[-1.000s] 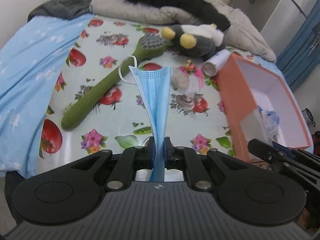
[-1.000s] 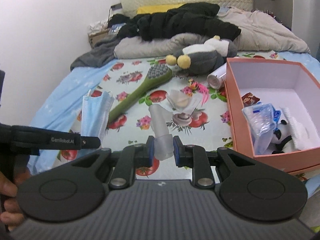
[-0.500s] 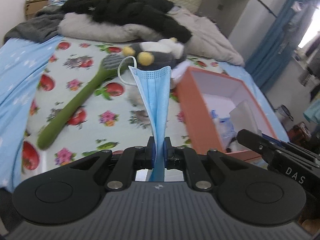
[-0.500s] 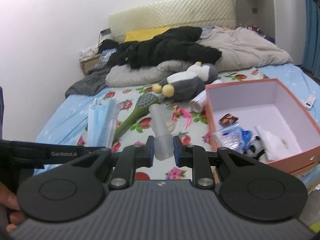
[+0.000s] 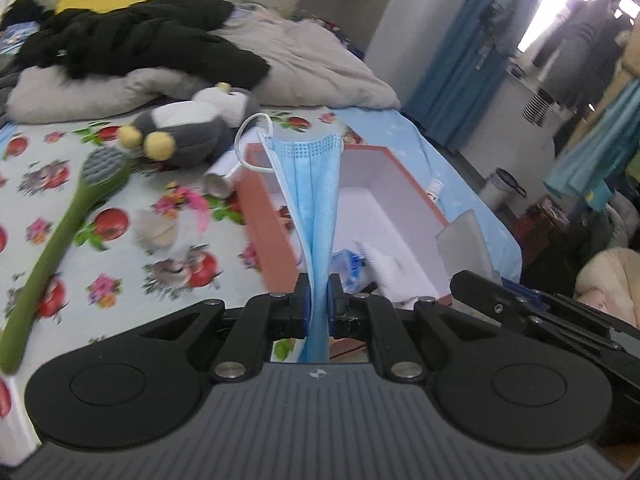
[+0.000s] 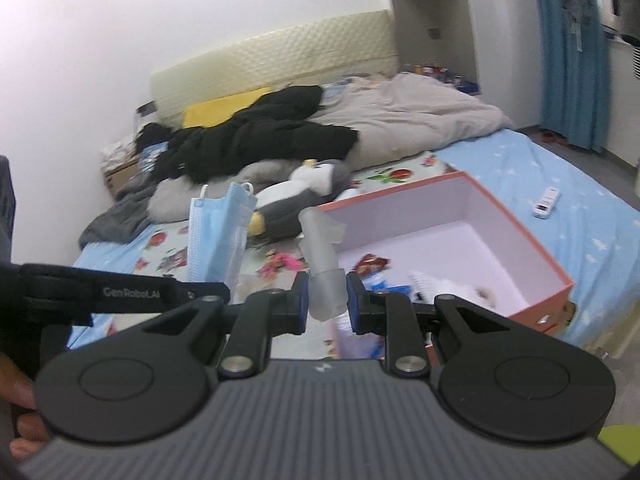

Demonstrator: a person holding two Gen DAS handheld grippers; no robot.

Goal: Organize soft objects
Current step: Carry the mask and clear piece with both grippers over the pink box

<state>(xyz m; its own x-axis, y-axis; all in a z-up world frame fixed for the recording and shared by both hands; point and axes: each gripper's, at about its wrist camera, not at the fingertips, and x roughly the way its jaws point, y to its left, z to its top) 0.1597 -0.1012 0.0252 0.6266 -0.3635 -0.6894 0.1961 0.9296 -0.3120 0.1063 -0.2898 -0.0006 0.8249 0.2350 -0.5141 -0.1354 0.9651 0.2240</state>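
My left gripper is shut on a blue face mask that stands upright before the orange box; the mask also shows in the right wrist view. My right gripper is shut on a translucent soft silicone piece, held above the near left corner of the orange box. The box holds several small soft items. A grey and white penguin plush lies on the bed behind the box.
A long green brush lies on the fruit-print sheet at left. A small pale item and a white roll lie near the box. Black and grey bedding is heaped behind. A white remote lies right.
Both grippers have lifted and swung right toward the orange box, each keeping its hold. The box now sits directly ahead of both.
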